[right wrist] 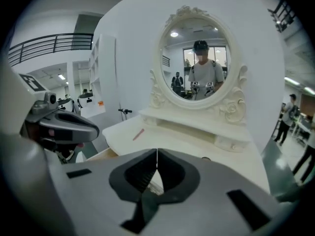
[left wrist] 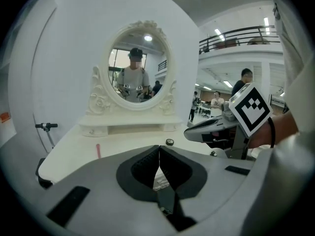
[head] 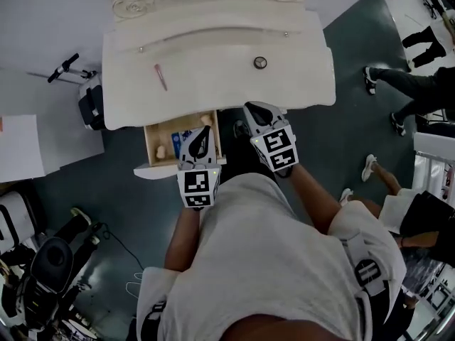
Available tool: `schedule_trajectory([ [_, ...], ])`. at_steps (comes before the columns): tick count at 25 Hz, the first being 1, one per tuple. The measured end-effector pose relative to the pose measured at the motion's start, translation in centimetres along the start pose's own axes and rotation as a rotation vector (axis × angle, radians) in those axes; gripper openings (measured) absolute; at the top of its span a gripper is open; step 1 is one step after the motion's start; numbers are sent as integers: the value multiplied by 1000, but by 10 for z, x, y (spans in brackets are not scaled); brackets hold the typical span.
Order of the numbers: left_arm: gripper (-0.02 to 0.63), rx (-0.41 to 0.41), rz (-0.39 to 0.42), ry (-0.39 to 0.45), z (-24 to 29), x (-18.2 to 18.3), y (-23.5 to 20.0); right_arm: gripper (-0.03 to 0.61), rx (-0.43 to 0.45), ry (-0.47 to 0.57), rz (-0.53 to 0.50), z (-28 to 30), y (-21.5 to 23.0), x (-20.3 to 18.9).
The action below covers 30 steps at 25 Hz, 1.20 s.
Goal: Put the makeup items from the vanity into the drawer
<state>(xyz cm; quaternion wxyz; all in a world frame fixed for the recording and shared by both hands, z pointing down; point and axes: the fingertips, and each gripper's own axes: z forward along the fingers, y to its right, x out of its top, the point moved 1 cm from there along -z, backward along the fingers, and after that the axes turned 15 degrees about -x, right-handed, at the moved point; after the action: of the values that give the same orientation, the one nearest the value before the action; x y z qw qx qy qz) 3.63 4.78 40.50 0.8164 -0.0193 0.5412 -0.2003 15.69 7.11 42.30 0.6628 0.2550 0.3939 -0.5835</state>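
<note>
A pink pencil [head: 161, 77] lies on the left of the white vanity top [head: 213, 91]. A small round black pot [head: 260, 62] sits to its right. Below the top's front edge the wooden drawer [head: 151, 148] stands open and holds a blue packet [head: 178, 142] and small beige items. My left gripper [head: 201, 135] hangs over the drawer, shut and empty [left wrist: 159, 154]. My right gripper [head: 254, 112] is at the vanity's front edge, right of the drawer, also shut and empty [right wrist: 157, 159]. The pencil [left wrist: 98, 150] [right wrist: 138, 134] and pot [left wrist: 169, 142] lie ahead of both.
An oval mirror [left wrist: 140, 65] in an ornate white frame stands at the back of the vanity, with a low shelf under it. A black bag [head: 91, 109] and a tripod [head: 64, 68] stand left of the vanity. People's legs [head: 405, 84] are at the right.
</note>
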Motion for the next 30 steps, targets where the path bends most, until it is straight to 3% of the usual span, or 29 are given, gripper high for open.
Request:
schedule_trajectory([
  [11,6,-25,-38,-136,107,-1,4,15,44,-62,60,67,76,-19],
  [25,6,-102,23,-278,229,2,10,15,31,-37,34,98,134,-39],
  [30,8,-98,44,-310,257,-2,6,15,37,-55,77,100,146,-50],
])
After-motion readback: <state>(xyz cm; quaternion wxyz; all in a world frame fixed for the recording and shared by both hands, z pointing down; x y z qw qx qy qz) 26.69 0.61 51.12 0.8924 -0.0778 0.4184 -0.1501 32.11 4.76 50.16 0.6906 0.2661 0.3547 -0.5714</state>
